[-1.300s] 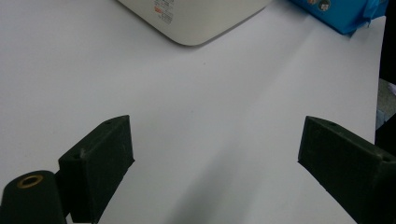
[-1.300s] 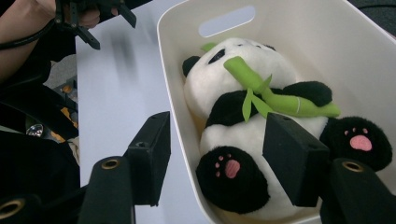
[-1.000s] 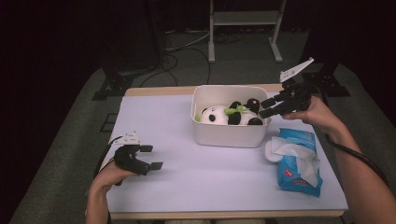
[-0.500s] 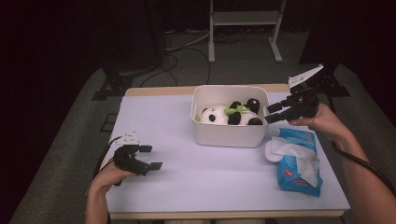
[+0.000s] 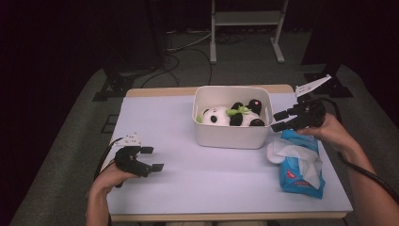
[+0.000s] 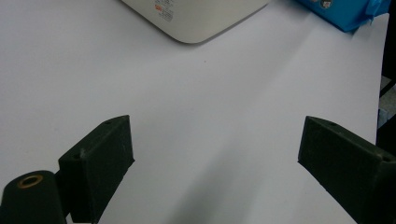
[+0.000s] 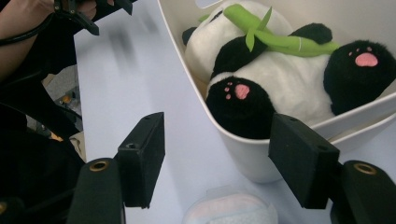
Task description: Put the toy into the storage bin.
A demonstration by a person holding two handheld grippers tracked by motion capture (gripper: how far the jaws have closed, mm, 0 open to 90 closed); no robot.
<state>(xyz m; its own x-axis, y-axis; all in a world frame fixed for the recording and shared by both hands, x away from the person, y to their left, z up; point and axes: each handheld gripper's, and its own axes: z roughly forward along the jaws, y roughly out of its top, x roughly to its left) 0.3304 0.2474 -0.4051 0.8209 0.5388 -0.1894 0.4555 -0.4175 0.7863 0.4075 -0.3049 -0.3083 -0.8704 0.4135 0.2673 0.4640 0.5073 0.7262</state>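
**Two open grippers, panda already in the bin**

You are holding the right gripper (image 5: 281, 120) just off the bin's (image 5: 230, 137) right wall, near the bench's far right corner. Its jaws have just been opening; they are standing apart with nothing between them. In the right gripper view the bin's rim is sitting just ahead of the jaws, and the panda (image 7: 285, 81) is lying inside, paws toward you, a green bamboo sprig (image 7: 273, 36) across its belly. It looks as if the placing is done and you are backing off.

You are resting the left gripper (image 5: 151, 158) by the near left corner of the bench, jaws wide and empty, bare table between them.

A blue wipes pack (image 5: 301, 165) is lying near the right edge, just in front of your right hand, white tissue poking out toward the bin. Any next move probably calls for lowering onto that pack without knocking the bin.
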